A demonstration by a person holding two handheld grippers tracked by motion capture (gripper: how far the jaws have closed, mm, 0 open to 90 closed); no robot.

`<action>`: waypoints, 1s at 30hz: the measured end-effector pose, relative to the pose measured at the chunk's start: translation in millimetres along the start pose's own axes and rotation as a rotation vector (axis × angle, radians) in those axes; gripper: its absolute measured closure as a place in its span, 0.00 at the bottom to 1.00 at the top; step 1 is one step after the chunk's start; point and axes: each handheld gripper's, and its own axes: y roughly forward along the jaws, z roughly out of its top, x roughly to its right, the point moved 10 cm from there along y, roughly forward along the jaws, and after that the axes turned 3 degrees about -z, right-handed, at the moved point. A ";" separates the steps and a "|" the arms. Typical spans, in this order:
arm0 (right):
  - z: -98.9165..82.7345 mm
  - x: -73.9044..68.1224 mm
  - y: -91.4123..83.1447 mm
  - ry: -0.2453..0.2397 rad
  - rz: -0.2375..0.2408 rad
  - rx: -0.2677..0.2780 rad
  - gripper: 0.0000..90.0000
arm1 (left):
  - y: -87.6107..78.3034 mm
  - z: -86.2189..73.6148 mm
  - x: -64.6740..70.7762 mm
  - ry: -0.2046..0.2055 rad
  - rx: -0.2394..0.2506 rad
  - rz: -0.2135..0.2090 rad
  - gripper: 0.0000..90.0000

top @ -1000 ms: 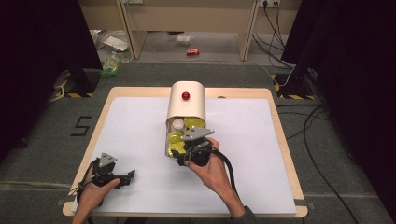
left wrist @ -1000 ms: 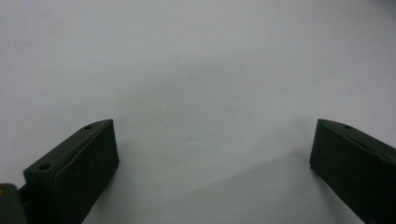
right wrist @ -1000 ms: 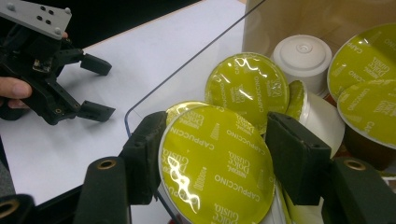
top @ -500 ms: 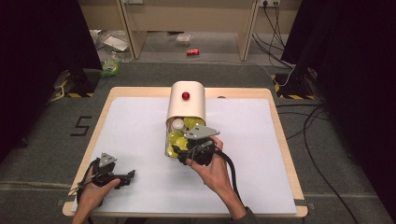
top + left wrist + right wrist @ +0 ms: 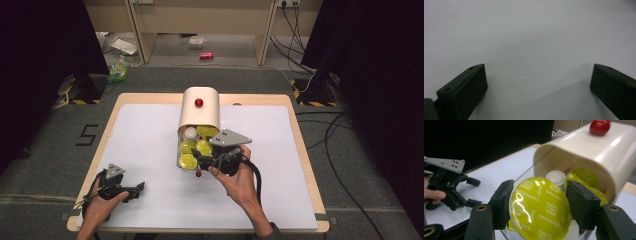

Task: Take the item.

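We have the right gripper (image 5: 537, 207) clamped across a yellow coffee capsule (image 5: 540, 211), foil lid facing us, held just at the mouth of the cream container (image 5: 200, 112), which lies on its side. The way out runs toward us. Left gripper (image 5: 135, 189) idles open, well apart.

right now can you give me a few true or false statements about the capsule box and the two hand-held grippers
1. The right hand-held gripper is shut on a yellow cappuccino capsule. True.
2. The left hand-held gripper holds a capsule. False: its jaws stand open over bare white table.
3. The cream capsule box has a red knob on top. True.
4. The box is empty. False: yellow capsules and a white capsule sit at its open front.
5. The left hand-held gripper touches the box. False: it lies apart, near the table's front left.
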 end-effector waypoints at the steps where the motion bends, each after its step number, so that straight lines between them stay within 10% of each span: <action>1: 1.2 1.2 -3.2 0.006 -0.001 0.003 0.46 | -0.1 -0.1 0.0 0.000 0.000 0.000 0.01; 30: -22.0 64.8 -67.4 0.041 -0.158 0.029 0.46 | -0.1 0.0 0.1 0.000 0.000 -0.001 0.01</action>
